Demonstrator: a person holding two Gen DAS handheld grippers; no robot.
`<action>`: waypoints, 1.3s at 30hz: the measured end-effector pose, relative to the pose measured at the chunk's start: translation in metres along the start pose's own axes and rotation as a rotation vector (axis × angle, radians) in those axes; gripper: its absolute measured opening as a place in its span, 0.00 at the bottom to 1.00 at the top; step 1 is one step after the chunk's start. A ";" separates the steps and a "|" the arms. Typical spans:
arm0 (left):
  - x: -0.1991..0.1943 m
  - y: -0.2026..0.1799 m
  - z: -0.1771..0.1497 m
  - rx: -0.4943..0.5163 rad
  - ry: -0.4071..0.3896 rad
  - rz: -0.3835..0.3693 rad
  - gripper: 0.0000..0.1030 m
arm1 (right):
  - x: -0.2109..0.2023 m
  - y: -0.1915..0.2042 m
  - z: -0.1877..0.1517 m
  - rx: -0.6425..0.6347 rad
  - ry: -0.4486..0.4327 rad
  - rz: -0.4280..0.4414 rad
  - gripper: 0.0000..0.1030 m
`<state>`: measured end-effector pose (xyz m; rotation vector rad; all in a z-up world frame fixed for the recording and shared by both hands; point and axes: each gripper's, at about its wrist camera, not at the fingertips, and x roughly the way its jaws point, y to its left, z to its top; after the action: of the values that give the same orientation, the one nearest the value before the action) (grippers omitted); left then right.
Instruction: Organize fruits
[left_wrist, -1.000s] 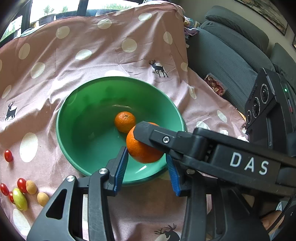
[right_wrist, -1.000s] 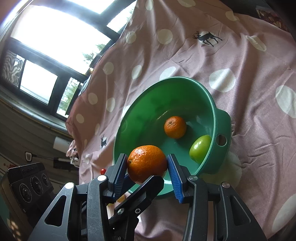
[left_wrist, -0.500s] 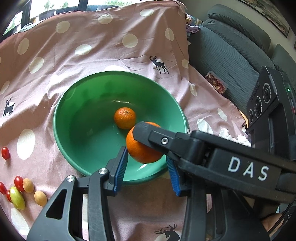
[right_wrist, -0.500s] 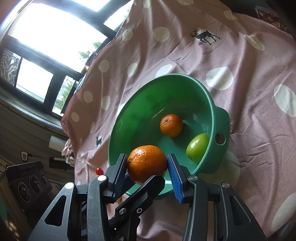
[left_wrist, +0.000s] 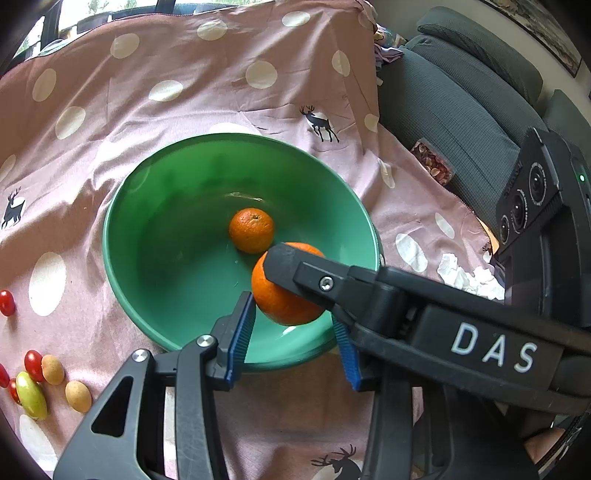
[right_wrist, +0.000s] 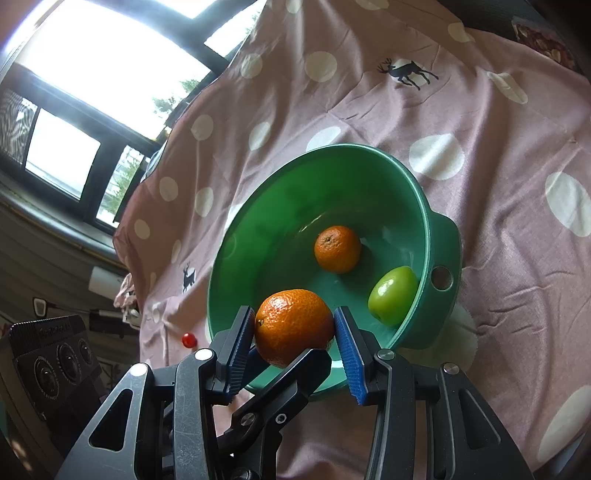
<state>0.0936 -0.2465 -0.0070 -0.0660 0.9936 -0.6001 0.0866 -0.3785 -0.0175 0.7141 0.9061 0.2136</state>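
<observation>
One large orange (left_wrist: 282, 304) (right_wrist: 291, 332) hangs just above the near rim of the green bowl (left_wrist: 177, 266) (right_wrist: 258, 240), held by both grippers at right angles to each other. My left gripper (left_wrist: 291, 317) has its blue pads against the orange's sides. The black finger (left_wrist: 295, 266) of my right gripper lies across the top of the orange. In the right wrist view my right gripper (right_wrist: 293, 325) is shut on the same orange, with a left finger (right_wrist: 295, 373) below it. A smaller orange (left_wrist: 251, 230) (right_wrist: 337, 249) and a green fruit (right_wrist: 393, 295) lie in the bowl.
Pink dotted cloth (left_wrist: 184, 92) covers the table. Cherry tomatoes (left_wrist: 33, 360) (right_wrist: 188, 339), small tan fruits (left_wrist: 77, 396) and a yellow-green oval fruit (left_wrist: 31, 395) lie left of the bowl. A grey sofa (left_wrist: 461, 110) with a snack packet (left_wrist: 432, 162) stands on the right, near crumpled tissue (left_wrist: 465, 273).
</observation>
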 end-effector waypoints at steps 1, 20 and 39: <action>0.001 0.001 0.000 -0.002 0.000 -0.001 0.41 | 0.000 0.000 0.000 -0.002 0.000 -0.004 0.46; 0.010 0.002 -0.002 -0.006 0.017 0.007 0.41 | 0.006 0.003 -0.002 -0.023 0.005 -0.056 0.46; -0.001 0.006 -0.004 -0.028 -0.011 0.040 0.57 | 0.002 0.003 -0.002 -0.016 -0.037 -0.069 0.46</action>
<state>0.0920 -0.2402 -0.0101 -0.0739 0.9909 -0.5493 0.0867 -0.3741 -0.0177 0.6687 0.8908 0.1461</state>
